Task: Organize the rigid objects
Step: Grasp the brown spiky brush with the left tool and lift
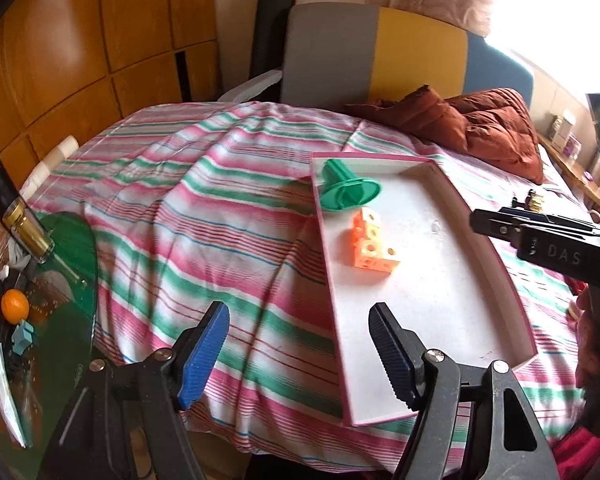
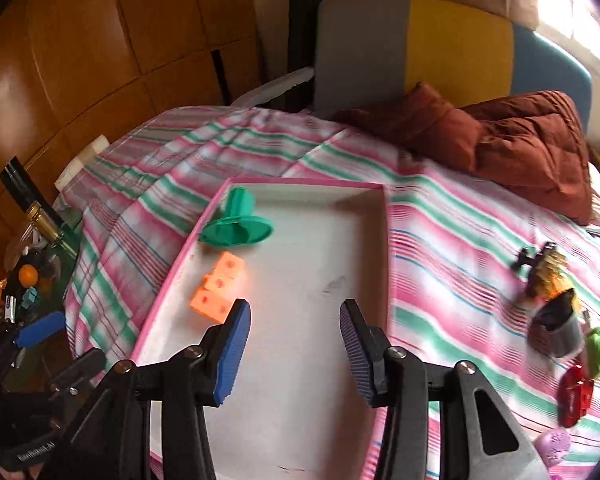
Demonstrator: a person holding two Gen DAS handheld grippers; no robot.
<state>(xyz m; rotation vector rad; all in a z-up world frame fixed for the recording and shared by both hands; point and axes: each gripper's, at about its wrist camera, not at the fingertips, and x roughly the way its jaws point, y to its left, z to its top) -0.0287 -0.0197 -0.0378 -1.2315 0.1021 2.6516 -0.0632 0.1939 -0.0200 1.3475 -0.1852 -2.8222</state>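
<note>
The right tongs (image 2: 294, 354) hang spread and empty over the near half of the pink-rimmed tray (image 2: 384, 248), which lies on the striped bed. Inside the tray, at its far left corner, lies the green funnel-shaped piece (image 2: 238, 228), and just nearer along the left wall sits the orange block cluster (image 2: 218, 294). So two are sorted, by my reading, and the next pick waits off the tray's right side: a black-and-yellow toy (image 2: 544, 270), a grey cup (image 2: 560, 330), a green piece (image 2: 598, 350) and a red piece (image 2: 574, 396), bunched close together. The left tongs (image 1: 300, 354) are spread too, gripping nothing, straddling the tray's near left rim. To do this well: swing right, single out one outer item, close squarely across its firm sides, and lift clear of the neighbours before returning to open floor inside the tray.
</note>
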